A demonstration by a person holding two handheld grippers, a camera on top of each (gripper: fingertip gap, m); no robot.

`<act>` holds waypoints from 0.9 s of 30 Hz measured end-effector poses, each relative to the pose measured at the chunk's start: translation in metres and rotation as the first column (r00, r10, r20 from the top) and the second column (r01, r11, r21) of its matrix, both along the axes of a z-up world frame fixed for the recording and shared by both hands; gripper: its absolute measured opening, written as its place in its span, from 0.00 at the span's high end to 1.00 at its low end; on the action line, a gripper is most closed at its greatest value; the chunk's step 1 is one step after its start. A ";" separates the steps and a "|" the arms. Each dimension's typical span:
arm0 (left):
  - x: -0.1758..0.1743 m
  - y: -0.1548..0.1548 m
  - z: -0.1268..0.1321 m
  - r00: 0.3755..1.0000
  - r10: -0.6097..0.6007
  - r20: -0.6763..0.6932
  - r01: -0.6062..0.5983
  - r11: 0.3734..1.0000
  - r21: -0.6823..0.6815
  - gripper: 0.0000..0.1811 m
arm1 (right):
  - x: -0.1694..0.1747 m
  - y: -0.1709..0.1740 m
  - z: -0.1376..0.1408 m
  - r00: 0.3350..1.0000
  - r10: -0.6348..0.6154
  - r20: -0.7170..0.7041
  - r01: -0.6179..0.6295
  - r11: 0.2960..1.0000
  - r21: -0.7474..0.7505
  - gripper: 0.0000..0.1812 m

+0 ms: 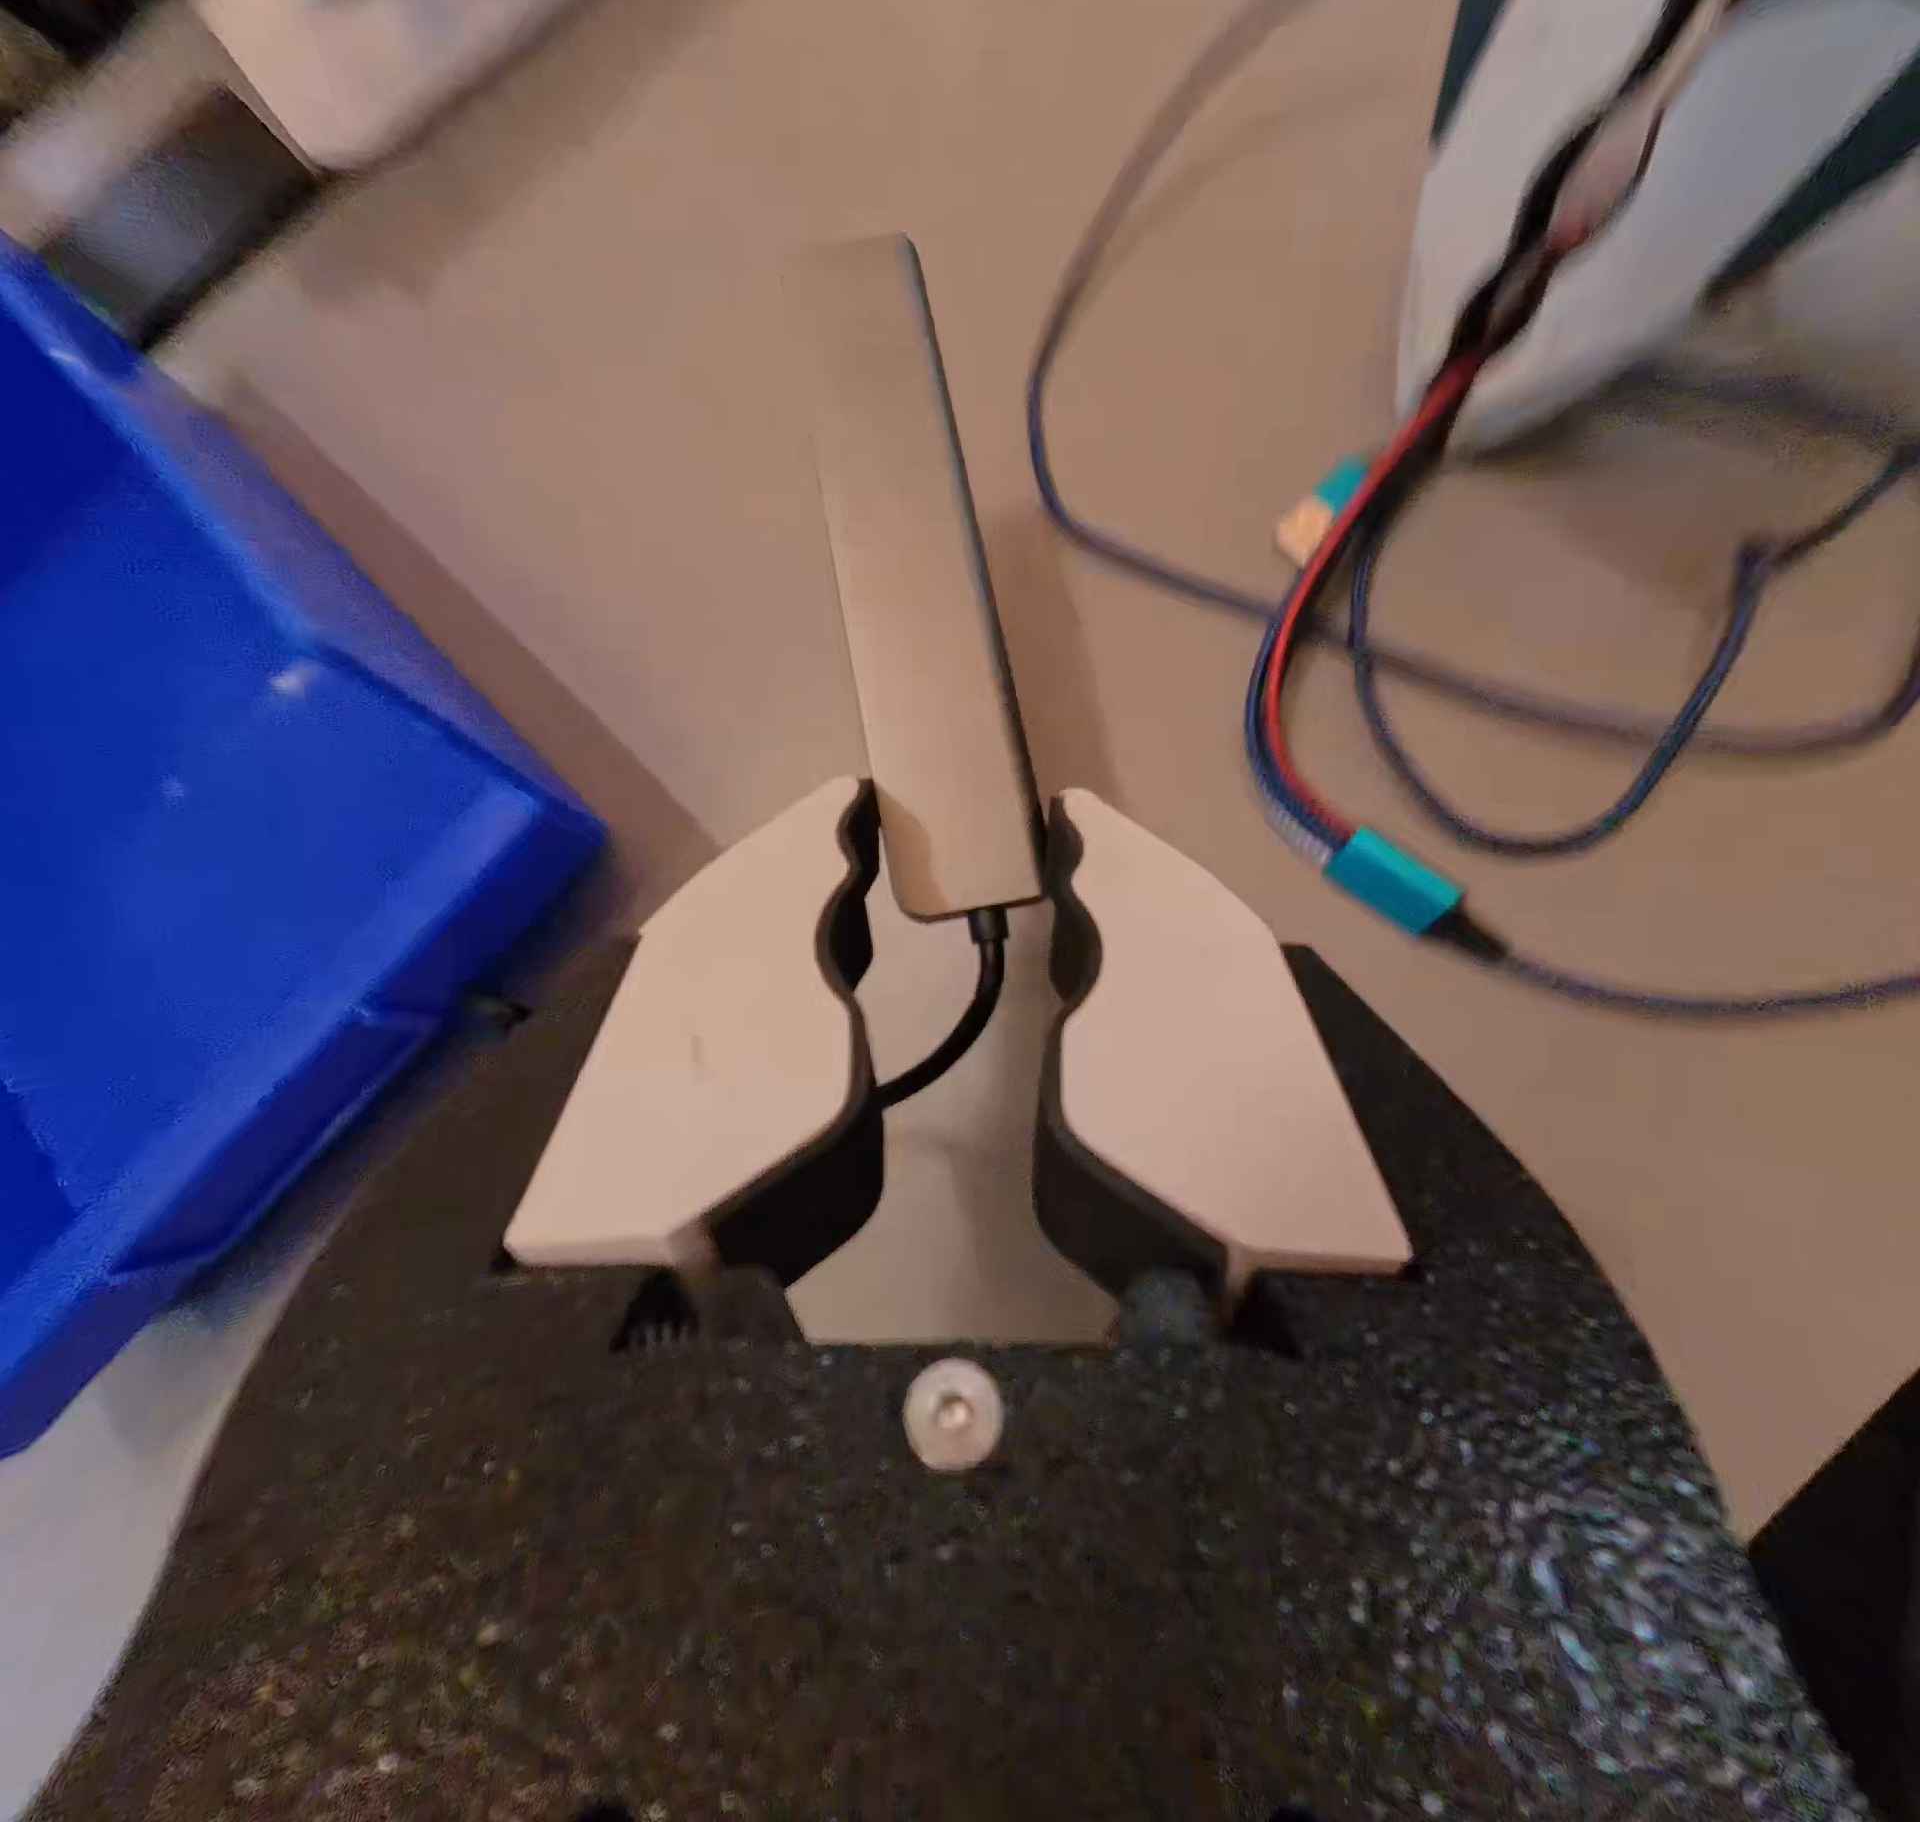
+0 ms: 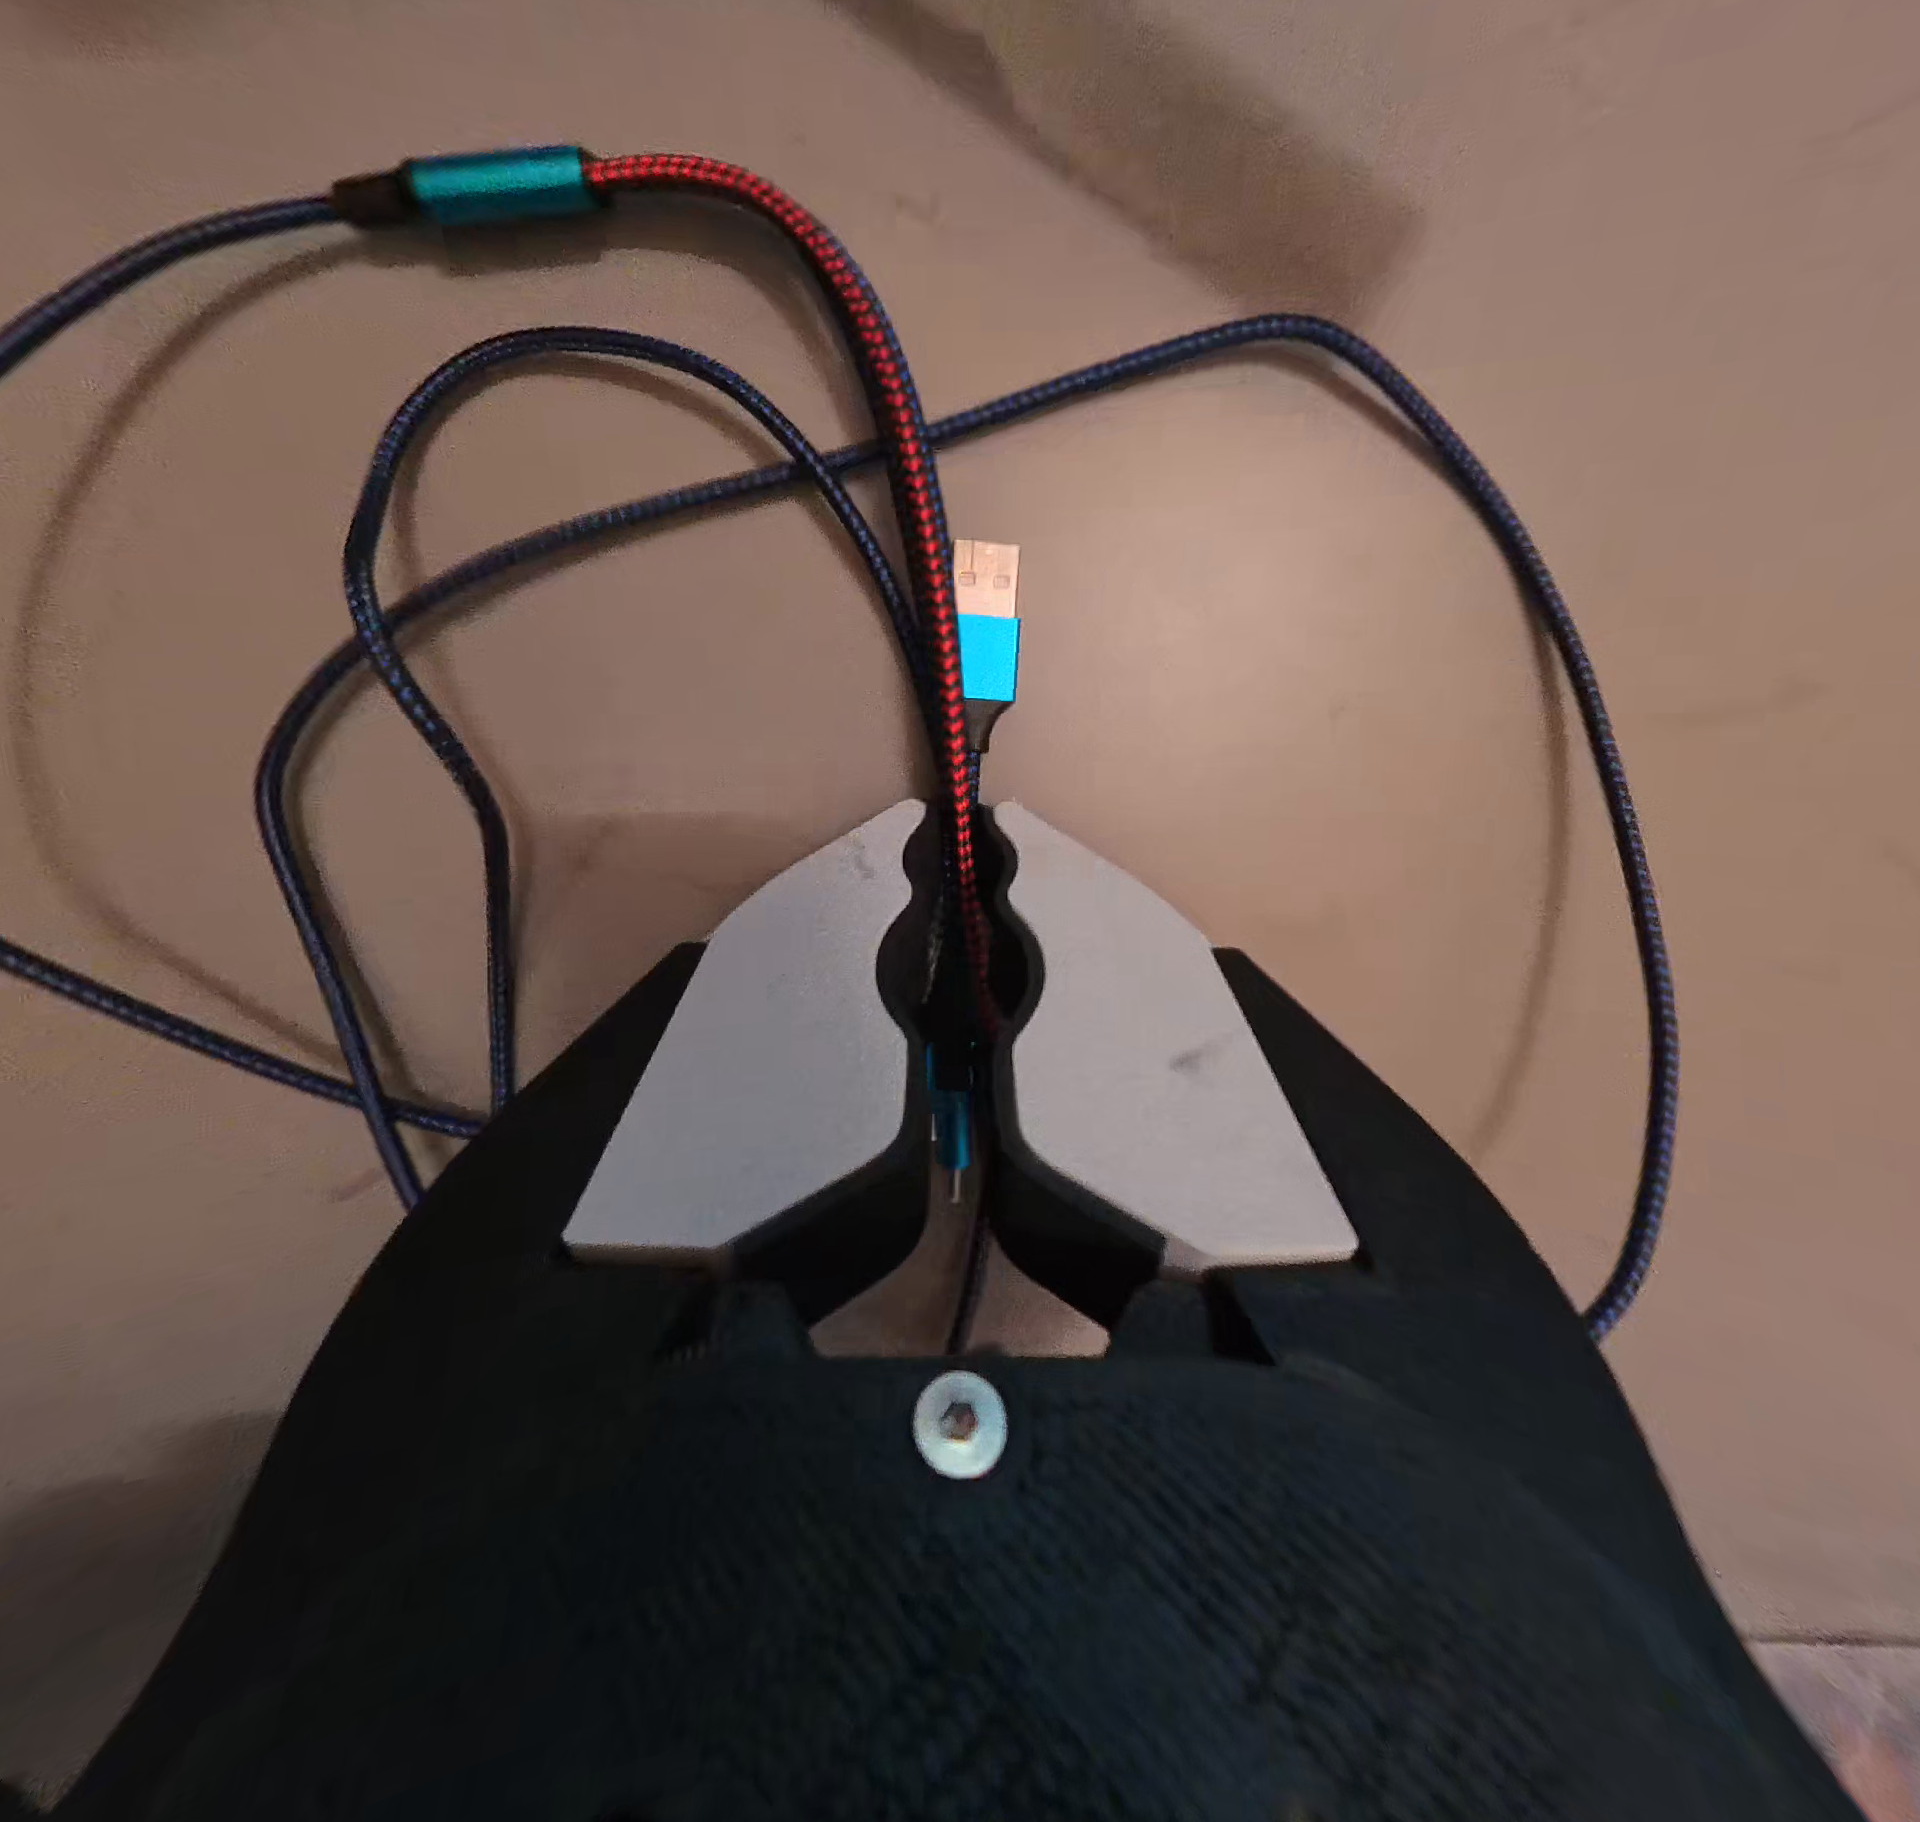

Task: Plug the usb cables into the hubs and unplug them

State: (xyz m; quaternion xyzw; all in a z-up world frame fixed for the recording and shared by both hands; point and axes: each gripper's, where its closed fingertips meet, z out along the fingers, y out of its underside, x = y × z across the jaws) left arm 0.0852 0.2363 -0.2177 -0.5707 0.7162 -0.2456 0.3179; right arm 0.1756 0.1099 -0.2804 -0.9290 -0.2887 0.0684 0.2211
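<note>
My left gripper is shut on the near end of a slim grey USB hub, which points away over the table; its short black lead curls back between the fingers. My right gripper is shut on braided cables: a red-and-black strand and the dark lead just behind a USB-A plug with a blue shell, which sticks out past the fingertips. A small blue connector sits deeper between the fingers. In the left wrist view the right gripper is blurred at upper right, the plug hanging below it.
A blue plastic bin stands close on the left. Loops of blue braided cable lie on the tan tabletop, with a teal splitter sleeve, also in the left wrist view. Blurred boxes sit at far left. The tips of one gripper are about 15 cm away from the tips of the other.
</note>
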 end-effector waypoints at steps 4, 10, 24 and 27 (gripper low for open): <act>0.009 0.008 0.055 0.956 0.051 0.290 -0.012 0.991 -0.137 0.84 | -0.003 -0.004 0.000 1.000 0.006 -0.021 -0.006 1.000 -0.010 0.97; -0.011 0.009 0.120 0.816 0.056 0.576 0.086 0.972 -0.218 0.84 | -0.004 -0.008 0.000 0.988 0.121 0.101 -0.114 0.991 -0.073 0.98; -0.036 0.033 0.138 0.765 0.104 0.635 0.067 0.969 -0.238 0.84 | 0.066 0.005 0.197 0.952 -0.123 0.280 0.001 0.916 0.400 0.98; -0.036 0.032 0.138 0.763 0.099 0.639 0.079 0.966 -0.244 0.84 | 0.115 -0.010 0.257 0.891 -0.249 0.379 0.043 0.878 0.476 0.99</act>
